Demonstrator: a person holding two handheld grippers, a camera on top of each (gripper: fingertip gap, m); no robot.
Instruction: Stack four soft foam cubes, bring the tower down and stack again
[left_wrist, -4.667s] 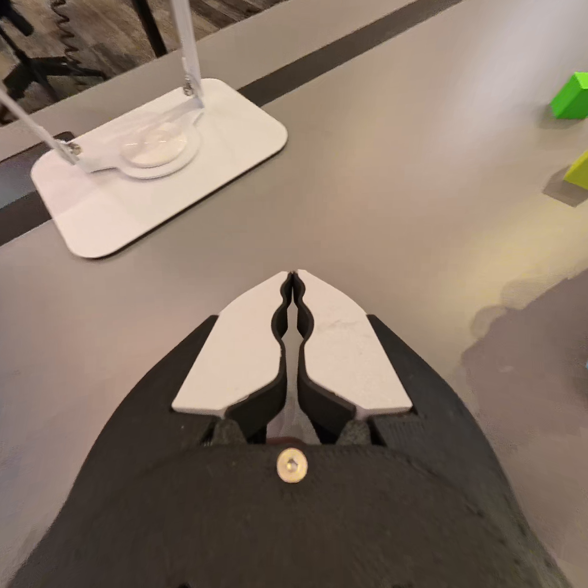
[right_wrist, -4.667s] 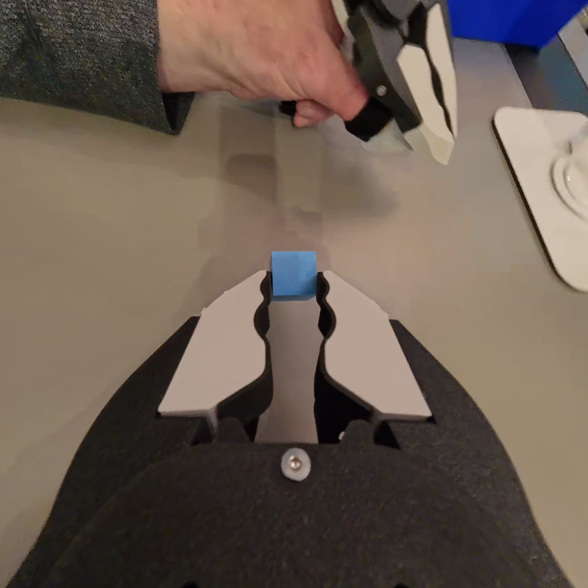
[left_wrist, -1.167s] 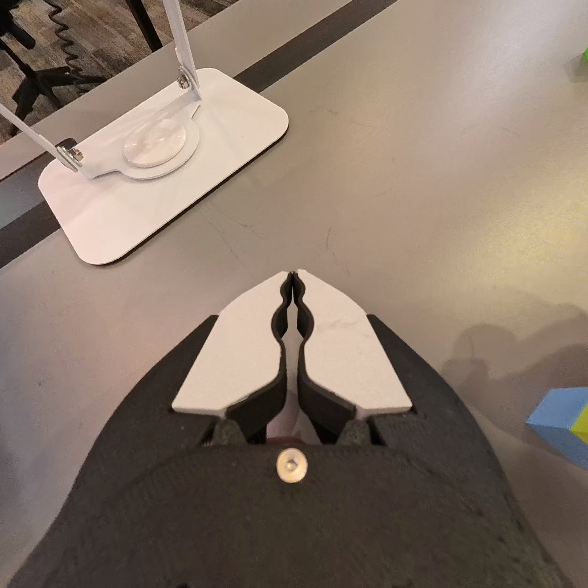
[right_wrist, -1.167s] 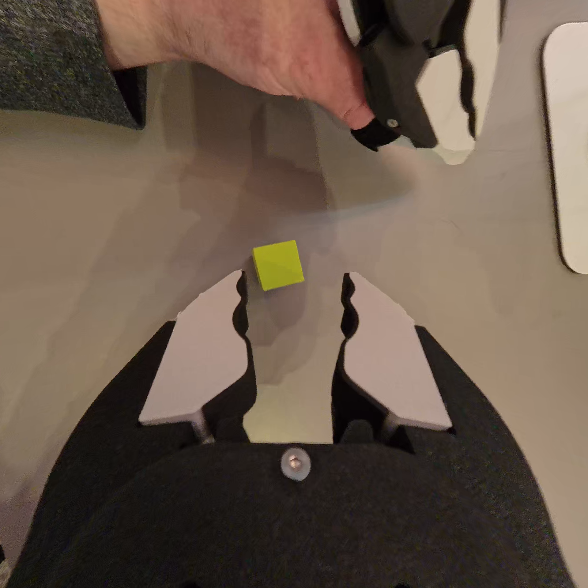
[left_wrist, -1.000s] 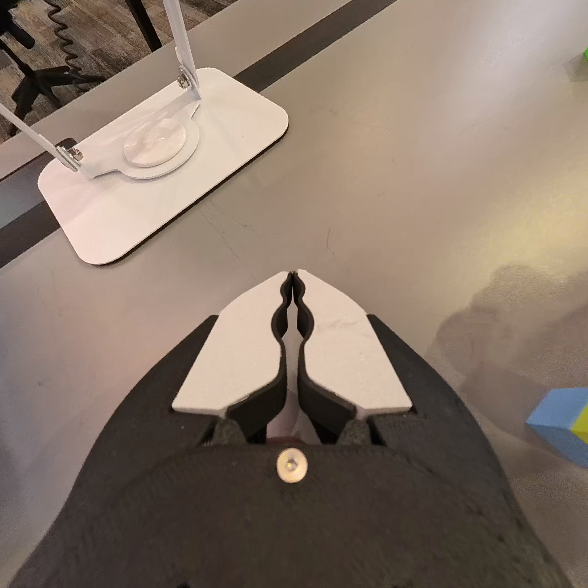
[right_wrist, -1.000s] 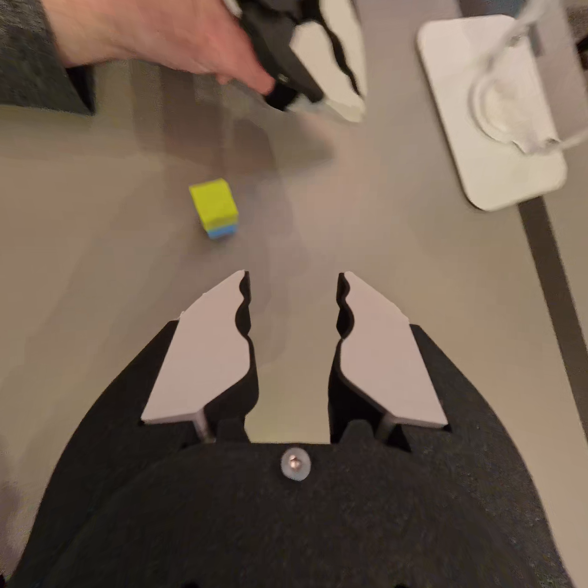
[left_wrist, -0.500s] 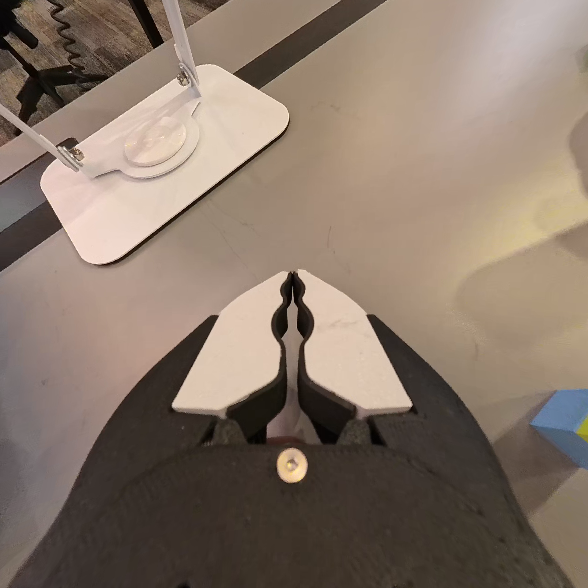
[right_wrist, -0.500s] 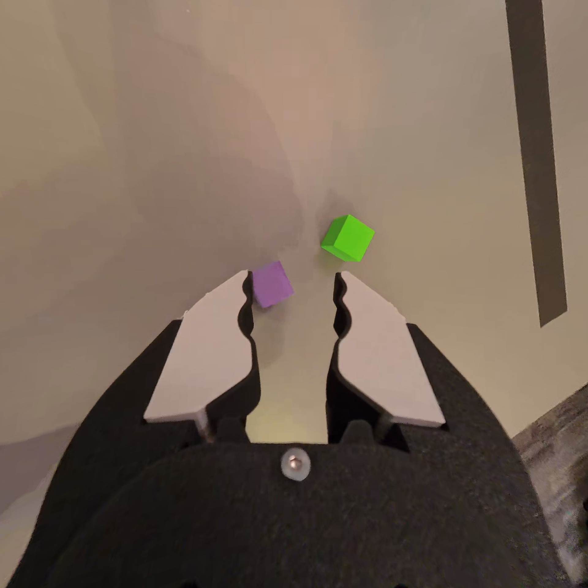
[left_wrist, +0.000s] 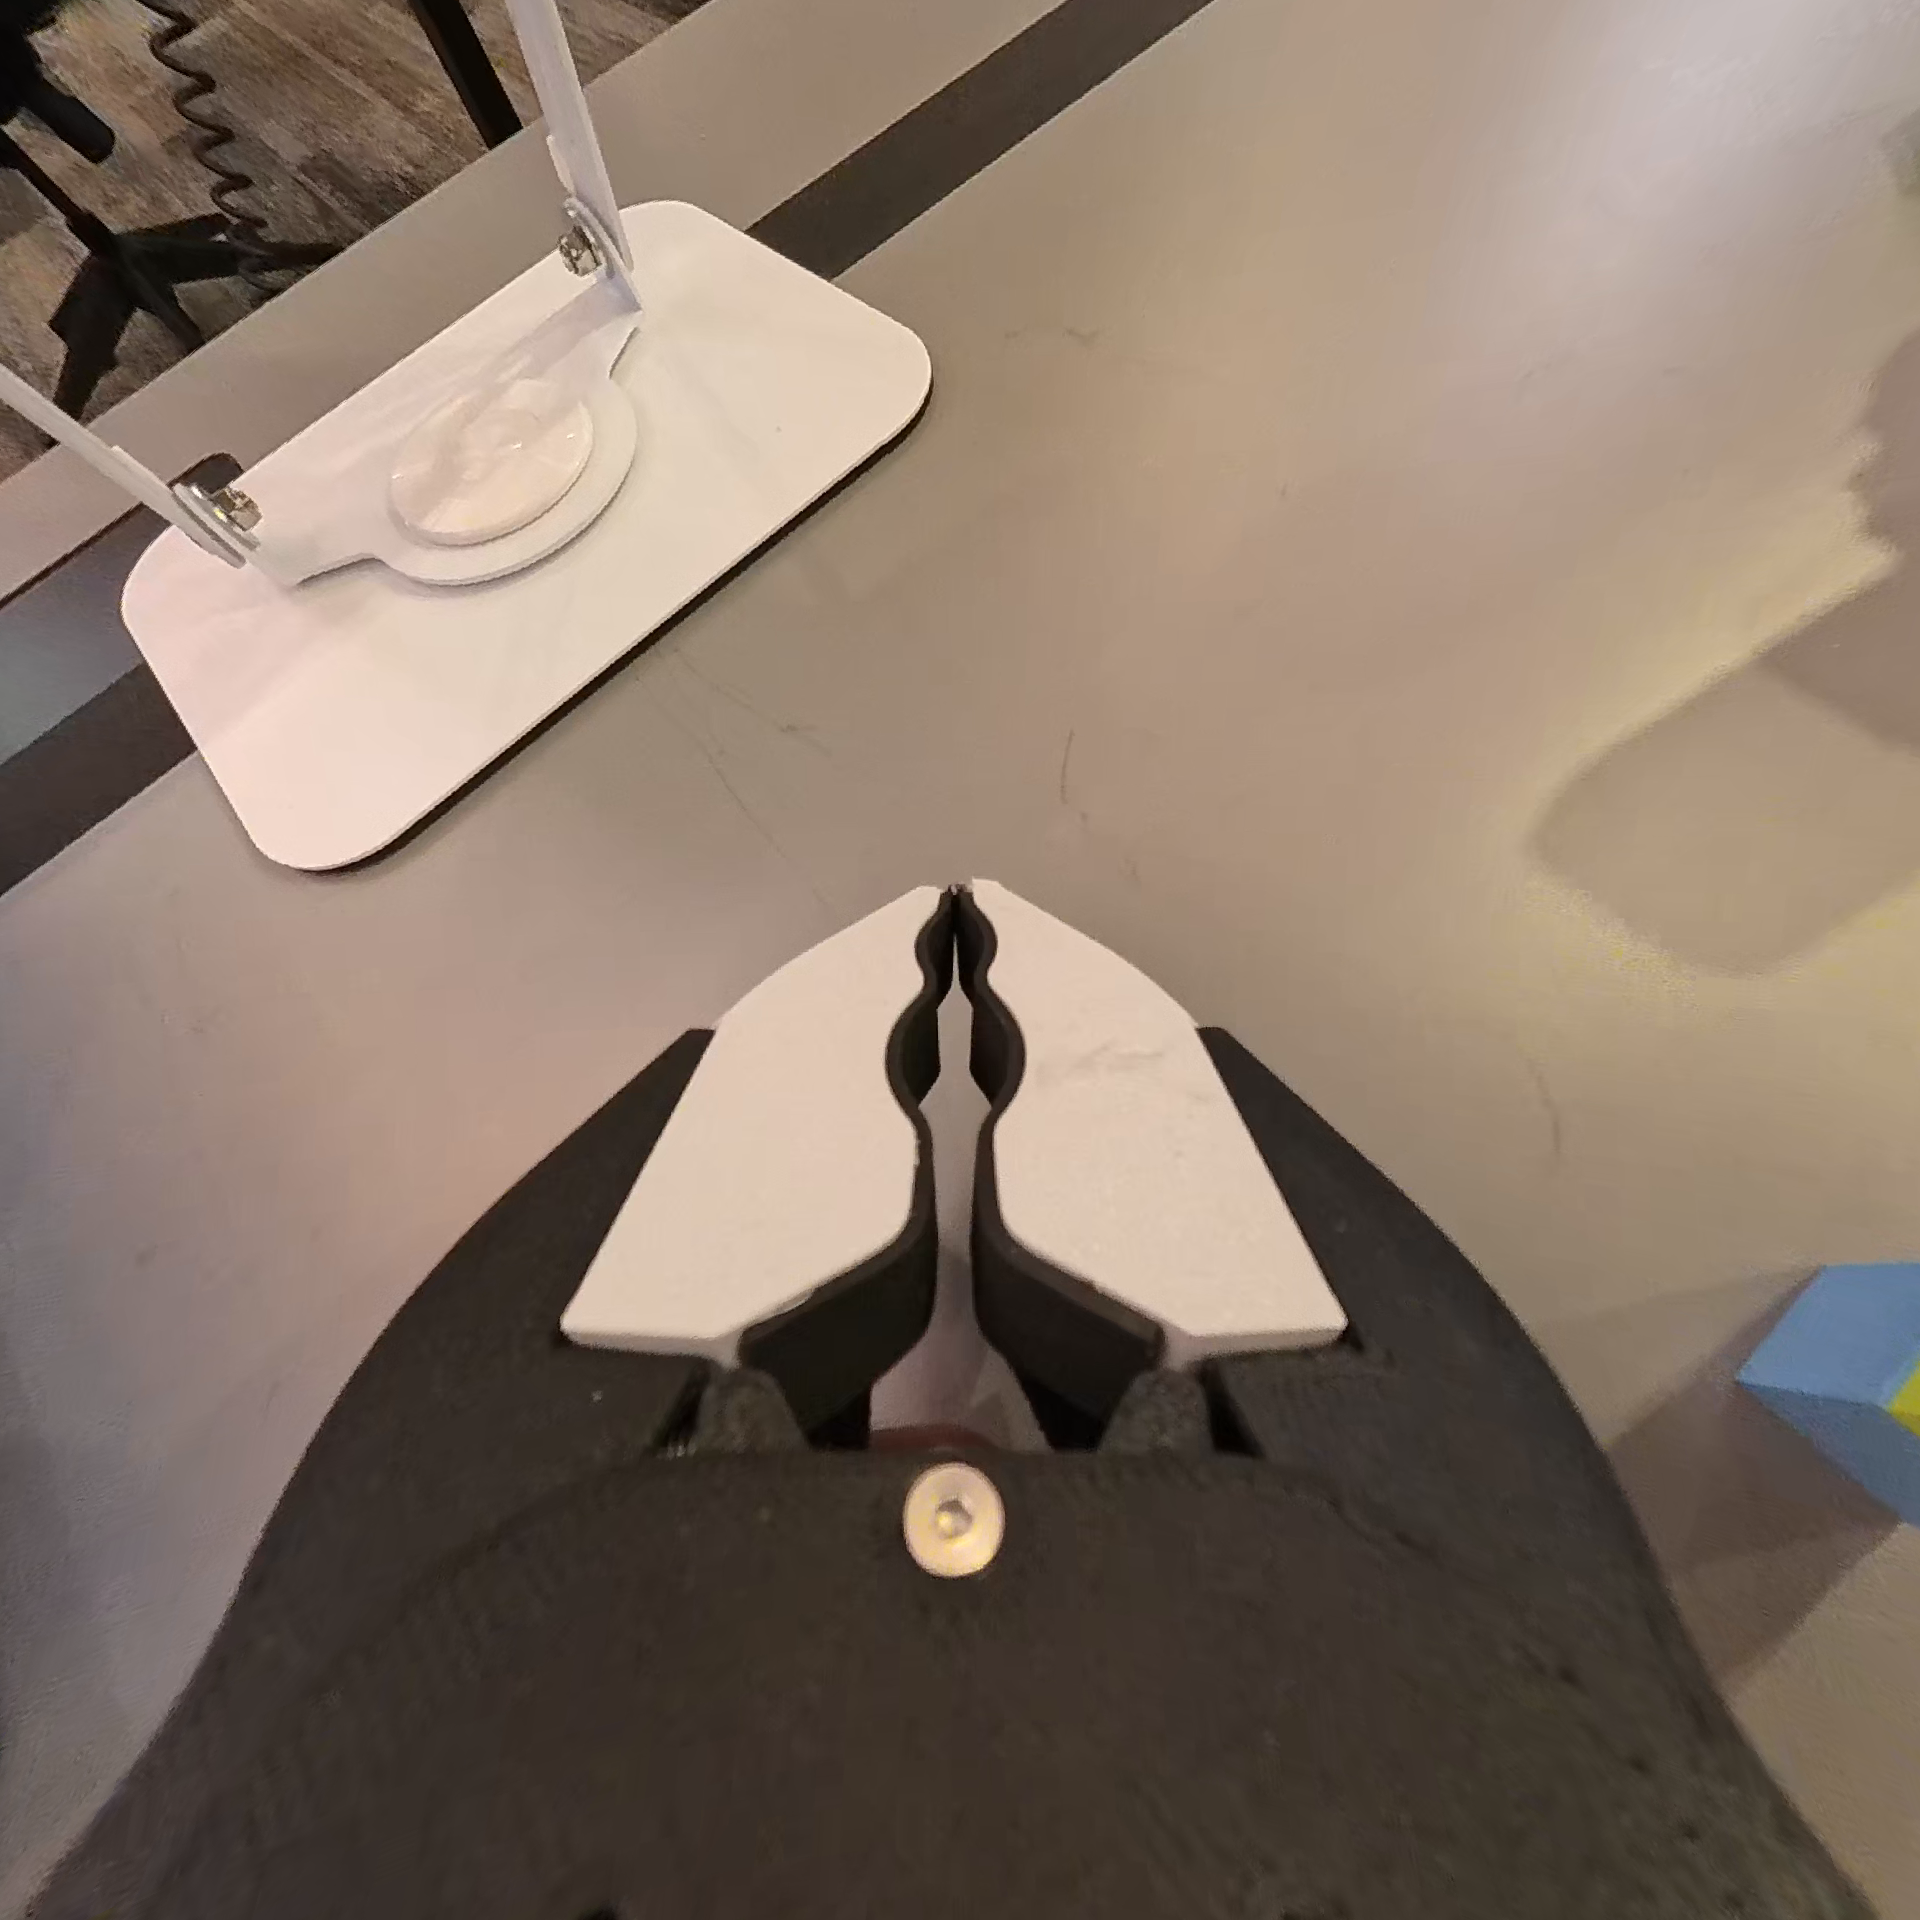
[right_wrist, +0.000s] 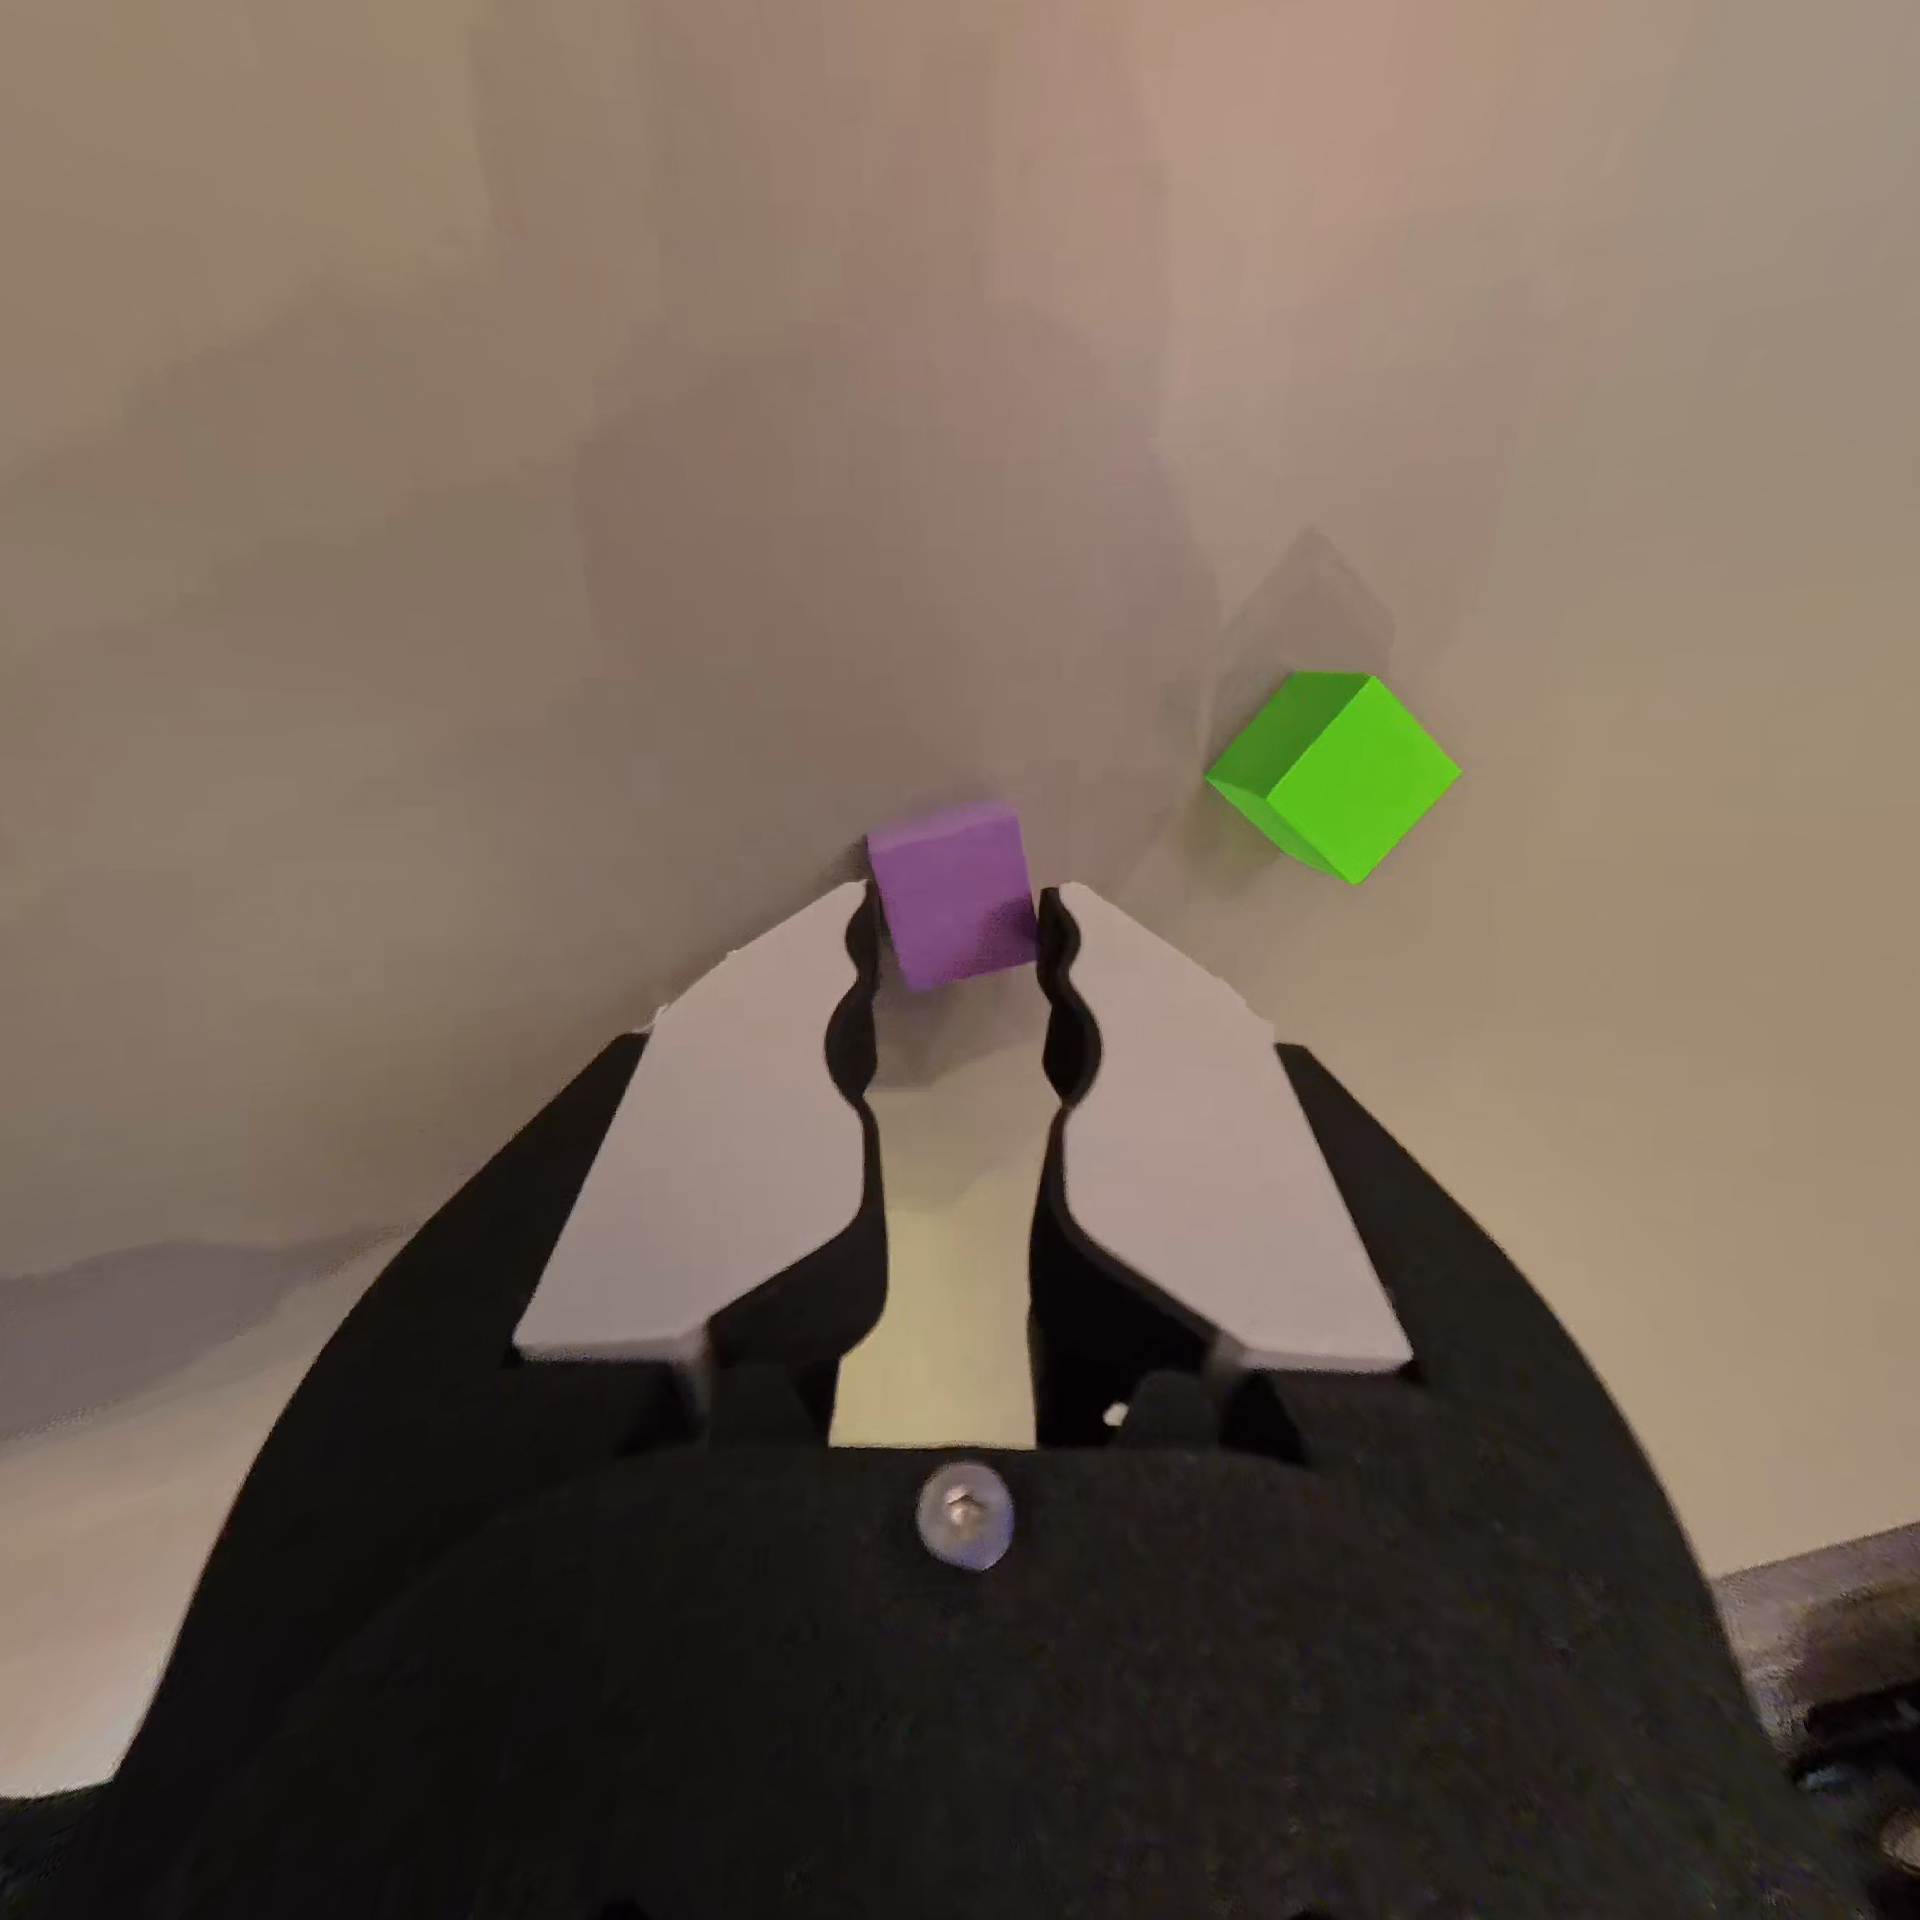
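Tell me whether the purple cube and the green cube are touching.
Apart. The right wrist view shows bare table between the purple cube, which sits between the right gripper's jaws, and the green cube, off to its right.

We see our left tool (left_wrist: 954, 891) closed with nothing between its tips above the grey bench (left_wrist: 1247, 520), a white stand base (left_wrist: 520, 582) ahead-left and a blue cube (left_wrist: 1839, 1371) at right.

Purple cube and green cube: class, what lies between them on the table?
Nothing but bare grey table separates the purple cube from the green cube, as the right wrist view shows.
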